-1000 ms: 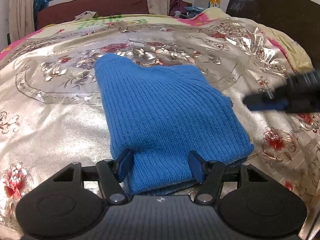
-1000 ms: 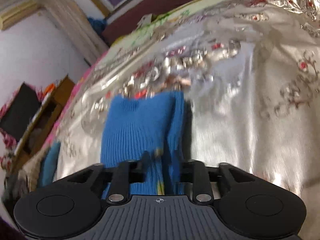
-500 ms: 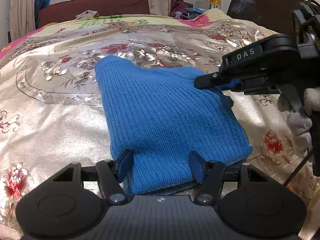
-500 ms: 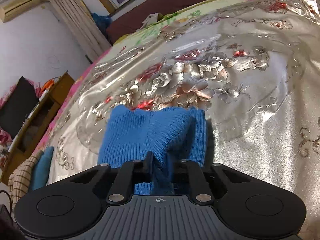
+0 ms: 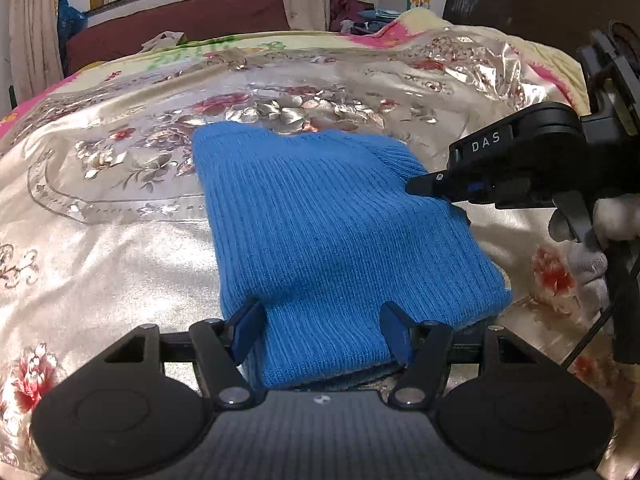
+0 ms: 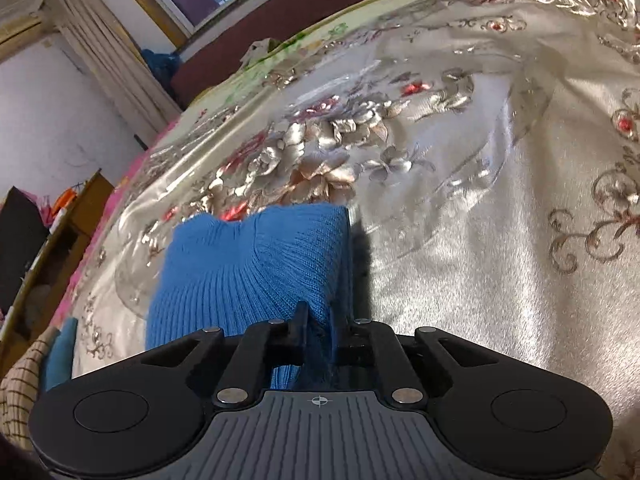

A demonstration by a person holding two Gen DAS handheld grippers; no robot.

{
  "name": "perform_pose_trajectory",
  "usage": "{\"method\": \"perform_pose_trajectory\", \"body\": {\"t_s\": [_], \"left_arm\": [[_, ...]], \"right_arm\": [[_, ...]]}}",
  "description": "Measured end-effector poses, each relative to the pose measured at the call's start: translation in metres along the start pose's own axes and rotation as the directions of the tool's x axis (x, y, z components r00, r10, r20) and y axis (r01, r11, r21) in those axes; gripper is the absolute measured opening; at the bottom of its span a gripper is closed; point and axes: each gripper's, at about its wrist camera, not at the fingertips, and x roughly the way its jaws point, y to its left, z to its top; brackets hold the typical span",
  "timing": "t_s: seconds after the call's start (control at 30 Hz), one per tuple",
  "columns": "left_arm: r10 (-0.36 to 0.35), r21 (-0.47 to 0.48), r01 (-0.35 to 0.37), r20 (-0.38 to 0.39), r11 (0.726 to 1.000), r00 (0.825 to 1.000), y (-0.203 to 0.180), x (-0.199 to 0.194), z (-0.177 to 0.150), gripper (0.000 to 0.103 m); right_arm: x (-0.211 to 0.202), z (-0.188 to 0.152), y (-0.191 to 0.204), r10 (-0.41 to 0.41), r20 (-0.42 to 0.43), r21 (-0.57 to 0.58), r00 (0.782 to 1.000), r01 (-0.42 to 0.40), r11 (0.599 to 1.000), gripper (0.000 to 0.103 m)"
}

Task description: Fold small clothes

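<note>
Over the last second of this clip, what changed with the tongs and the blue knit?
The right tongs came in from the right side to the blue knit garment's far right edge and pinched shut on a fold of it. The left tongs stayed put, jaws wide with the knit's near edge between them; the garment itself stayed flat on the floral bedspread.

Your left gripper [image 5: 322, 330] has a matte black body with two round side housings, a ribbed grey centre plate, silver screws and blue finger pads [image 5: 244, 326]. Your right gripper [image 5: 416, 186] is black too, marked "DAS" in white, trailing a black cable. Your right hand [image 5: 592, 240] wears a white glove.
</note>
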Motion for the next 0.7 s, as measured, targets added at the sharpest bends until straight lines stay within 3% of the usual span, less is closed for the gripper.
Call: {"method": "perform_pose_trajectory", "body": {"t_s": [0.1,0.2,0.5,0.63,0.7], "left_arm": [[-0.017,-0.028,0.017,0.013,0.999,1.0,0.004,-0.006,0.004,0.068],[-0.021,-0.055,0.022,0.033,0.998,0.999,0.01,-0.012,0.008,0.068],[0.046,-0.105,-0.034,0.108,0.994,0.993,0.036,-0.014,0.038,0.068],[0.079,-0.123,-0.067,0.1,0.99,0.992,0.043,0.006,0.05,0.068],[0.083,-0.128,-0.072,0.084,0.989,0.993,0.044,0.019,0.054,0.068]], "right_arm": [[-0.006,0.002,0.005,-0.003,-0.002,-0.031,1.0,0.002,1.0,0.016],[-0.015,0.004,0.011,-0.011,0.023,-0.059,1.0,0.013,0.998,0.016],[-0.027,0.017,0.037,0.003,0.144,-0.152,0.99,0.02,0.988,0.016],[-0.002,0.018,0.044,0.024,0.104,-0.204,0.994,-0.002,0.979,0.016],[0.017,0.017,0.036,-0.034,0.062,-0.196,0.997,0.046,0.979,0.015]]}}
